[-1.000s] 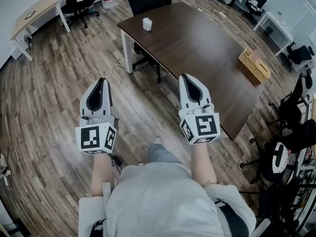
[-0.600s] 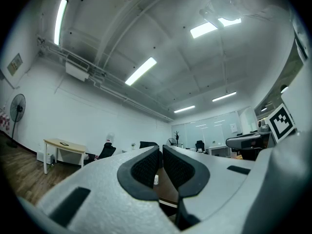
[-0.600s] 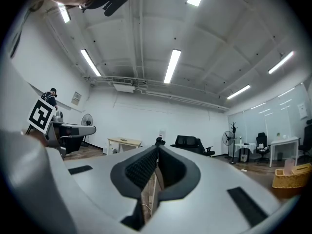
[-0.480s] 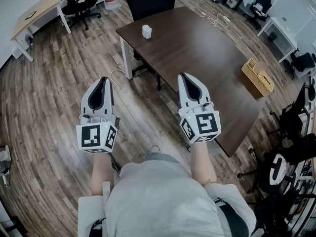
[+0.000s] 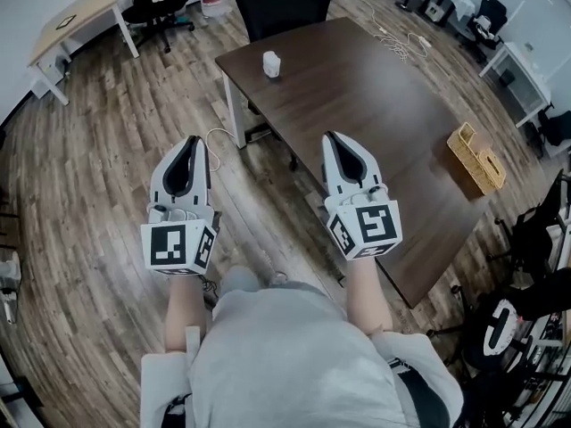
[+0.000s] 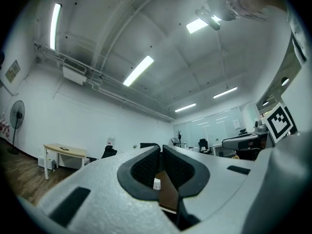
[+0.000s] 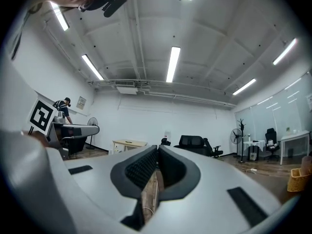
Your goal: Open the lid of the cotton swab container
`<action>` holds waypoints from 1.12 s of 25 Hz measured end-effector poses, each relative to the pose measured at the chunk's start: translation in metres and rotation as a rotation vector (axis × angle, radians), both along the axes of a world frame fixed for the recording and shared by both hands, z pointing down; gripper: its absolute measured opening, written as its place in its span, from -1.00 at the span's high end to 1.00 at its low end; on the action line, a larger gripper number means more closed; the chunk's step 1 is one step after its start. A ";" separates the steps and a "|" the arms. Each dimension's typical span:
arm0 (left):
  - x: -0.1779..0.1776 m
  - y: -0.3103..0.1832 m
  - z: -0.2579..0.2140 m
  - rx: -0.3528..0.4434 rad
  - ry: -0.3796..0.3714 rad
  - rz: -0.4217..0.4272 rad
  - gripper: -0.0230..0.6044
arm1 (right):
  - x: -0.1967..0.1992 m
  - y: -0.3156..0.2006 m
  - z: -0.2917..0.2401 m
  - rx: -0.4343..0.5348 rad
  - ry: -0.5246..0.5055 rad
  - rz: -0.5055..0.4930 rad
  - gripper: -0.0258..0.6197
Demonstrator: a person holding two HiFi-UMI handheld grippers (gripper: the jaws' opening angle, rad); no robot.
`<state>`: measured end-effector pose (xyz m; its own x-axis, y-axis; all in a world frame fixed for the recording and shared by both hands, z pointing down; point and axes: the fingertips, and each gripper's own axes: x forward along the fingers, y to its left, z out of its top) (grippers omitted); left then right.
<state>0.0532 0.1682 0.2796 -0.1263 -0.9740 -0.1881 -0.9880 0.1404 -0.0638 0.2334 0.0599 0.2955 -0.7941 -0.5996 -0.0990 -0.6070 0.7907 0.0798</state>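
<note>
The cotton swab container (image 5: 271, 63), a small white rounded box, stands near the far corner of the smooth dark table (image 5: 375, 105), well apart from the left gripper (image 5: 189, 143) and right gripper (image 5: 336, 139), whose ribbed black jaws are pressed together and empty, probably because the approach is not finished.

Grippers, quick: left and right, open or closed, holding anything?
Left gripper: closed, holding nothing.
Right gripper: closed, holding nothing.
</note>
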 end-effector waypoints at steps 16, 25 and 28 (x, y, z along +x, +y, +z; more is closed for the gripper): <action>-0.104 -0.100 0.006 -0.007 0.033 0.043 0.84 | -0.094 -0.093 0.001 -0.012 0.011 0.053 0.87; -0.169 -0.157 -0.004 0.006 0.015 0.114 0.84 | -0.157 -0.138 -0.007 -0.006 -0.004 0.110 0.87; -0.190 -0.172 -0.005 0.006 0.013 0.134 0.84 | -0.177 -0.150 -0.008 -0.005 -0.007 0.133 0.87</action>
